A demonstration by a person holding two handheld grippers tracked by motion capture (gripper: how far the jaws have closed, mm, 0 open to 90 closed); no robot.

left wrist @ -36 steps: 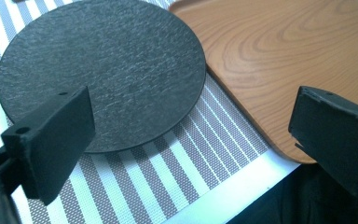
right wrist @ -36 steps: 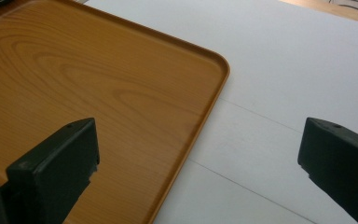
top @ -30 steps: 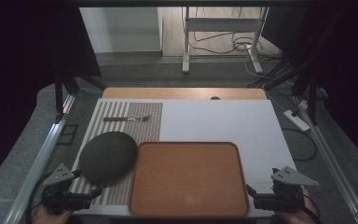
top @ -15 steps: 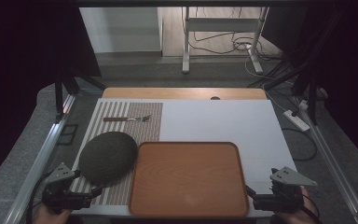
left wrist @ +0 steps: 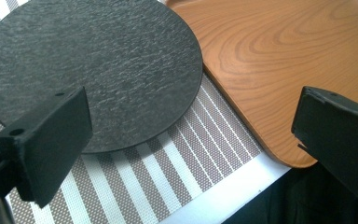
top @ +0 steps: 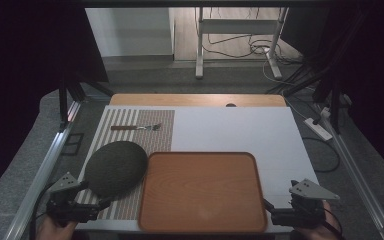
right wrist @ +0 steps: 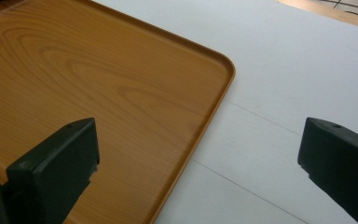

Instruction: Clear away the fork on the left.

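A wooden tray (top: 202,190) lies at the front middle of the white table. A round black slate plate (top: 115,167) rests on a striped placemat (top: 140,130) just left of it, its edge near the tray's left rim. A fork (top: 136,127) with a wooden handle lies at the mat's far end. My left gripper (top: 102,204) is open at the front left corner, with the plate (left wrist: 93,70) and tray (left wrist: 279,60) beyond its jaws. My right gripper (top: 269,206) is open at the tray's front right corner, over the tray's rim (right wrist: 214,112), holding nothing.
Bare white table surface (top: 240,127) stretches behind and right of the tray. A wooden strip (top: 195,99) runs along the table's far edge. Metal rails (top: 45,165) flank the table on both sides. A power strip (top: 318,128) and cables lie on the floor at right.
Both grippers have drifted slightly at the front edge; the plate, tray and fork have not moved.
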